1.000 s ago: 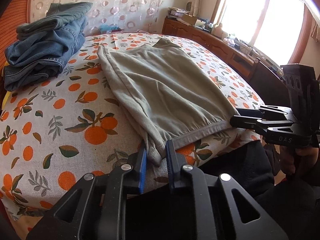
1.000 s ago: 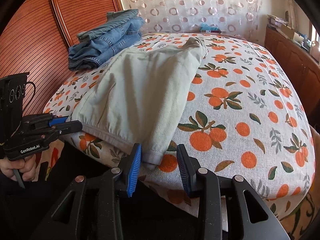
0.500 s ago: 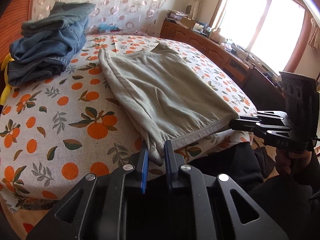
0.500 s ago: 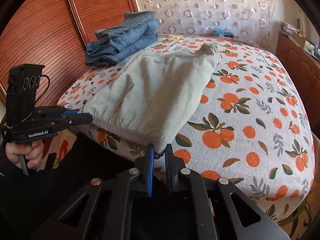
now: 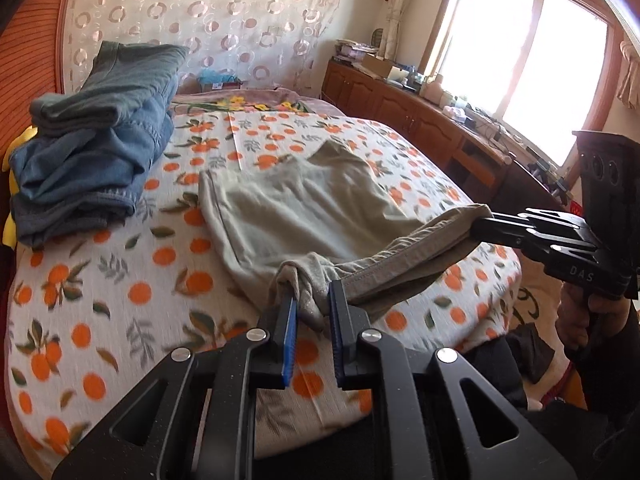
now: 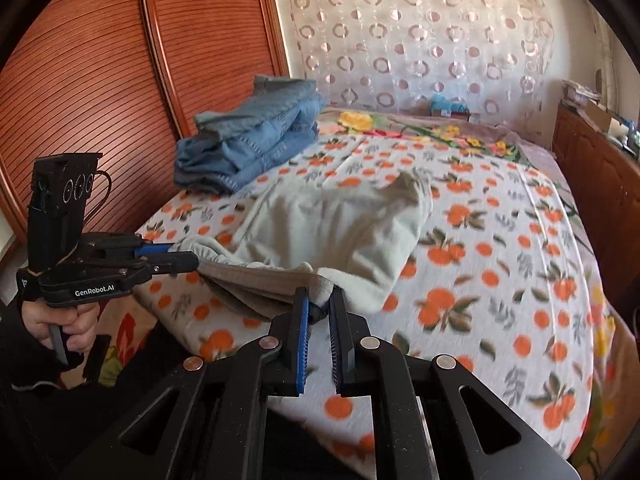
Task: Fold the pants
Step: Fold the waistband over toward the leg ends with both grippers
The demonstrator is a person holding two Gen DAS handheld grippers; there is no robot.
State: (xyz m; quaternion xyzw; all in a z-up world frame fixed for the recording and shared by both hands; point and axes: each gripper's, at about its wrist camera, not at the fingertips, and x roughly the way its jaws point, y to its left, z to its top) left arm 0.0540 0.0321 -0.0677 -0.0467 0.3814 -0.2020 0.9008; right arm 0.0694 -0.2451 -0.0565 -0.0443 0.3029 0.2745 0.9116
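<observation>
1. Left wrist view: the left gripper pinches one corner of the waistband of the grey-green pants, a bunch of cloth pressed between its blue pads.
2. Across the same view the right gripper clamps the other waistband corner, so the hem edge hangs slack between the two tongs, raised off the bed.
3. Right wrist view: the right gripper has its pads pressed together on the cloth; the left gripper holds the far corner, with a hand on its handle.
4. The rest of the pants lies on the orange-print sheet, the leg end pointing toward the headboard side.
5. A stack of folded jeans sits near the pants on the left, close to the sheet's edge and the red slatted panel, but not touching them.
6. Bare sheet lies open on the right of the pants and beyond their far end, up to a flowered blanket.
7. The near edge of the bed curves down just below both grippers; a wooden cabinet runs along the window side, apart from the mattress.
</observation>
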